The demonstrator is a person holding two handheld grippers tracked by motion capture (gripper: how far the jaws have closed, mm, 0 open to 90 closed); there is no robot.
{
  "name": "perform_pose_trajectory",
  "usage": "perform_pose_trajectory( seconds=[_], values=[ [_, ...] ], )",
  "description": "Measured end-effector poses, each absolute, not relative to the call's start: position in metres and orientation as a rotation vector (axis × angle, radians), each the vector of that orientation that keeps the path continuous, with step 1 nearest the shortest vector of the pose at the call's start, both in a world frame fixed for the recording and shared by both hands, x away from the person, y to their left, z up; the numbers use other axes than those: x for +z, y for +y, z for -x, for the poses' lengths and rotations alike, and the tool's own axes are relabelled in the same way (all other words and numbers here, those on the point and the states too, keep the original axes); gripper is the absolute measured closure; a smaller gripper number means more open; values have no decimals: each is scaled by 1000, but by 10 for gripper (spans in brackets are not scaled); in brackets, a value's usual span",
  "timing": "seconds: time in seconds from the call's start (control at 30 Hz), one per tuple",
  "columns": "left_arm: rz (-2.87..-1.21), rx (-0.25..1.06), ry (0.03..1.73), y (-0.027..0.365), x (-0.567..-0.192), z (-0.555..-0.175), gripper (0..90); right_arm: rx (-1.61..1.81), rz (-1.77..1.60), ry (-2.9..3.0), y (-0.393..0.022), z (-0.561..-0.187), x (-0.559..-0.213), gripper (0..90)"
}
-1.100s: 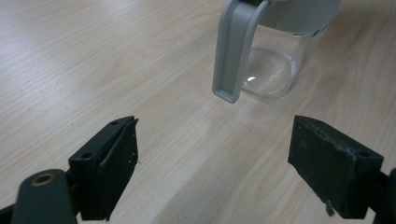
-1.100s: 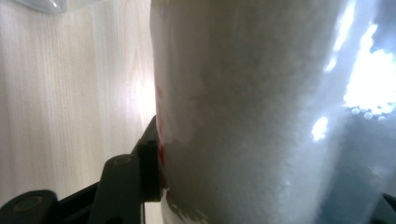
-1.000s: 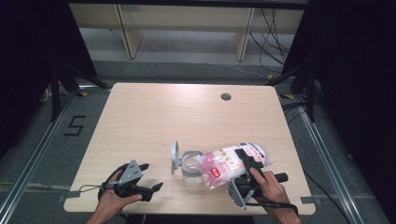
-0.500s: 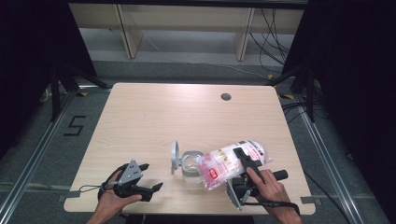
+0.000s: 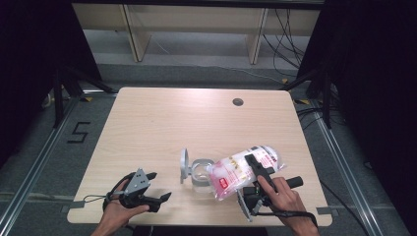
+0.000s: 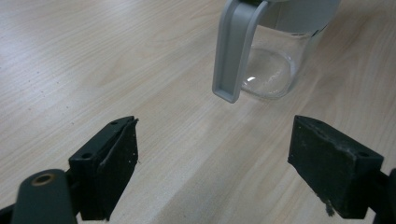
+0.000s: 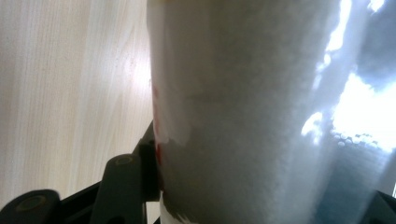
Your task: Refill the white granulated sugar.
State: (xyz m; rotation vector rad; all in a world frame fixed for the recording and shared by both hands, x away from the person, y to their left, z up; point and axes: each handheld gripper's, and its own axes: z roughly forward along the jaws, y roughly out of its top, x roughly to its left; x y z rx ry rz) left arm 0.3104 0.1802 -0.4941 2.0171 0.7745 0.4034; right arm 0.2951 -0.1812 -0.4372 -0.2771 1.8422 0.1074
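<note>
My right gripper [image 5: 248, 172] is shut on a clear bag of white granules [image 5: 228, 172] with a red and pink label. The bag is held tilted, and its lower end is at the mouth of a small glass jar [image 5: 199, 176]. The jar's grey lid [image 5: 184, 166] stands swung open on its left side. In the right gripper view the bag [image 7: 252, 112] rises between the jaws, with one black finger [image 7: 122, 189] pressed against its side. My left gripper [image 5: 161, 185] rests open near the table's front left, pointing at the jar [image 6: 275, 65] and its lid [image 6: 232, 51], with nothing between its jaws.
The wooden table [image 5: 162, 123] has a dark cable hole [image 5: 238, 102] near its back right. Beyond the far edge stand shelf legs with cables on the floor. A "5" marker [image 5: 78, 132] is on the floor at the left.
</note>
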Motion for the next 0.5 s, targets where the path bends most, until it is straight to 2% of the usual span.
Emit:
perform_pose_trajectory(
  seconds=[0.17, 0.5],
  values=[
    [-2033, 420, 741, 181, -493, -312, 154, 67, 397, 1810, -179, -299, -434, 496],
    [-2023, 411, 763, 181, -494, -311, 154, 87, 330, 1825, -181, -297, -436, 497]
  ],
)
